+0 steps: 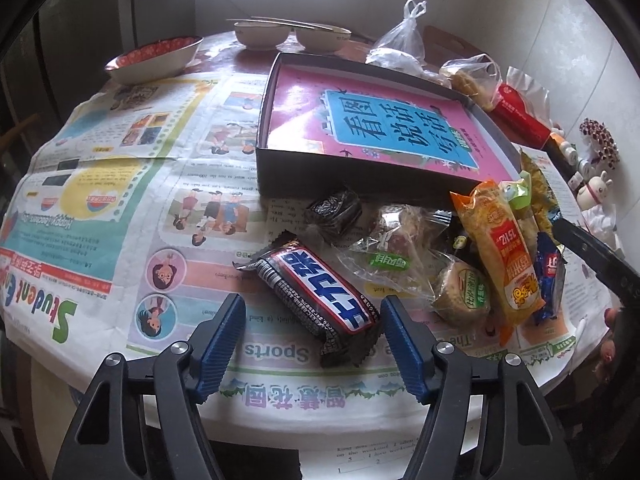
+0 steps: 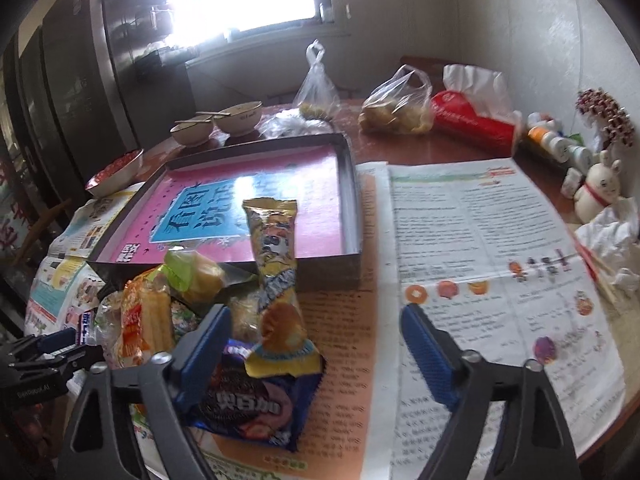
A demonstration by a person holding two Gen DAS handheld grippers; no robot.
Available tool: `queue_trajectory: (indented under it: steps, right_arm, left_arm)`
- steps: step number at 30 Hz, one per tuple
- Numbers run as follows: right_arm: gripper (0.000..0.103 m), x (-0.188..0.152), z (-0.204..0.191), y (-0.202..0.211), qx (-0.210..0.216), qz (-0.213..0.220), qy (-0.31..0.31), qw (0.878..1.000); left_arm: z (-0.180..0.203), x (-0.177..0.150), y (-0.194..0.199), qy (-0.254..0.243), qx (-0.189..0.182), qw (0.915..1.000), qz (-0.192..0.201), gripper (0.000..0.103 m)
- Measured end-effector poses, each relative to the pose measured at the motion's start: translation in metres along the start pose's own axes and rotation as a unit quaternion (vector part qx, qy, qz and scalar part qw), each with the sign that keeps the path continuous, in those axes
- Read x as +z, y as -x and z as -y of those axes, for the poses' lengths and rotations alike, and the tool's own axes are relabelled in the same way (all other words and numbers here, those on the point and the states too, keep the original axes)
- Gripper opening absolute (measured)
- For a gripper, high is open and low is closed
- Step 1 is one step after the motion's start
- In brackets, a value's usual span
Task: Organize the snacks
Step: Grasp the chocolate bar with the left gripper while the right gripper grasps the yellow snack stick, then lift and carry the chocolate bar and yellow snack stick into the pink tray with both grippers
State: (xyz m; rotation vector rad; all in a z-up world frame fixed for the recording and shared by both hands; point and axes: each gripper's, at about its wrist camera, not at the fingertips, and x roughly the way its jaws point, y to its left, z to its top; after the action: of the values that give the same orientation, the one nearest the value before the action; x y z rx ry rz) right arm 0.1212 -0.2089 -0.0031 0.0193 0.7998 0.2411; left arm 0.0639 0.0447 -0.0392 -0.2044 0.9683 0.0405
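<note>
You are holding your left gripper (image 1: 312, 334) wide around the Snickers bar (image 1: 316, 292) near the table's front edge, your right gripper (image 2: 316, 344) gaping wide over the Oreo packet (image 2: 256, 404).

The right gripper (image 2: 316, 344) gapes over a yellow snack pack (image 2: 276, 280) leaning at twelve o'clock against the box (image 2: 352, 208).

Chocolate bar (image 1: 318, 292): dark brown wrapper, blue-white lettering edged red. Box (image 1: 362, 120): pink lining, blue panel. Gripper pads (image 1: 402, 344) were ribbed blue.
</note>
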Motion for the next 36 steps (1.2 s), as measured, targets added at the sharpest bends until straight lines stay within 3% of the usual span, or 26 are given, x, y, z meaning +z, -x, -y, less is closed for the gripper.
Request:
queue_trajectory:
  steps: [6,8,10,21,26,36]
  right_arm:
    - [0.05,0.006,-0.008,-0.016,0.022,-0.017,0.013,1.0]
    - [0.043,0.007,-0.011,-0.021,0.026,-0.02,0.019,0.999]
    - [0.039,0.008,-0.014,-0.024,0.032,-0.02,0.023,0.999]
    - [0.027,0.011,-0.017,-0.03,0.039,-0.014,0.037,0.998]
    - [0.023,0.012,-0.016,-0.03,0.045,-0.011,0.038,0.998]
    - [0.022,0.015,-0.012,-0.021,0.049,0.005,0.029,0.998]
  left_arm:
    - [-0.006,-0.001,0.003,0.006,0.001,1.0,0.0,0.071]
    - [-0.007,-0.002,0.004,0.005,0.0,1.0,-0.001,0.061]
    - [-0.009,-0.002,0.005,0.007,0.002,1.0,-0.001,0.058]
    - [-0.014,0.01,-0.002,0.033,0.021,0.9992,-0.009,0.058]
    - [-0.013,0.013,-0.005,0.024,0.024,0.9994,-0.006,0.036]
    - [-0.024,0.024,0.003,0.03,-0.019,0.9992,0.017,0.032]
